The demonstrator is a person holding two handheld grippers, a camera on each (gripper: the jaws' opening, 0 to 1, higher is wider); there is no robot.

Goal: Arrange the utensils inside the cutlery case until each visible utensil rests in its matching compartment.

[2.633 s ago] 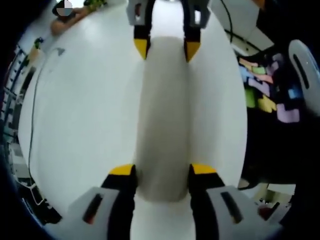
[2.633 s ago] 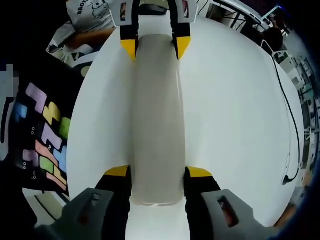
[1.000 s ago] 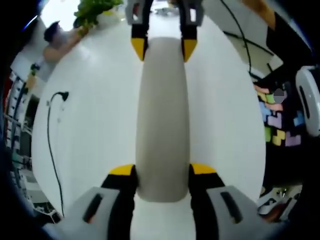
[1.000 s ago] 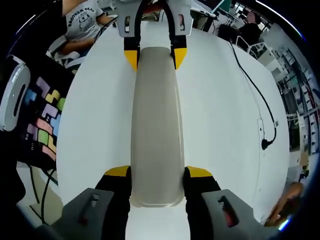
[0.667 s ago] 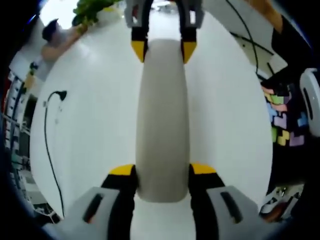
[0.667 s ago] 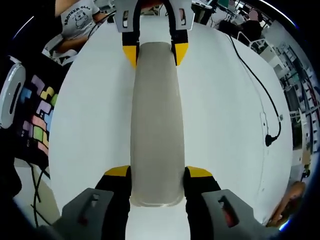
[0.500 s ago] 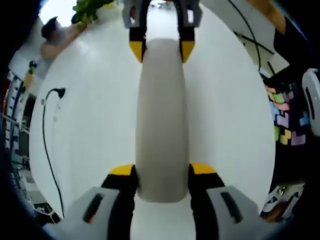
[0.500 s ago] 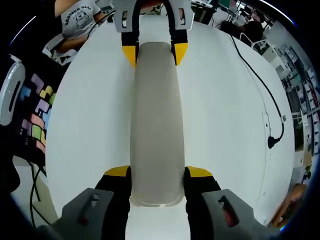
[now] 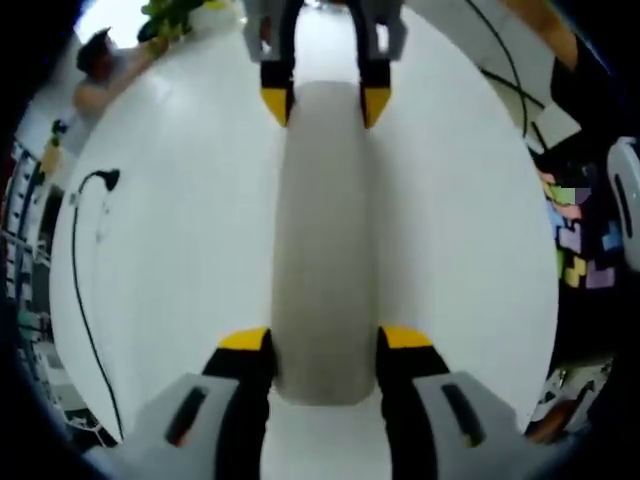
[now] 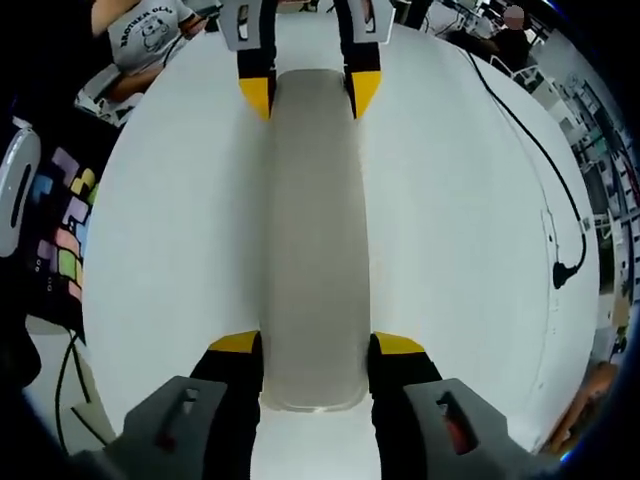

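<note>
Case point(image 9: 325, 240) unmoved, contents seemingly hidden.

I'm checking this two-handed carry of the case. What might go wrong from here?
1. Each gripper, left and right, holds one end of the closed case; if the hands drift apart, an end may slip out.
2. The cable lies on the table, a possible snag when setting down.

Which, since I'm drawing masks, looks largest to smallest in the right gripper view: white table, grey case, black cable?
1. white table
2. grey case, inflated by nearness to the camera
3. black cable, a thin line
</note>
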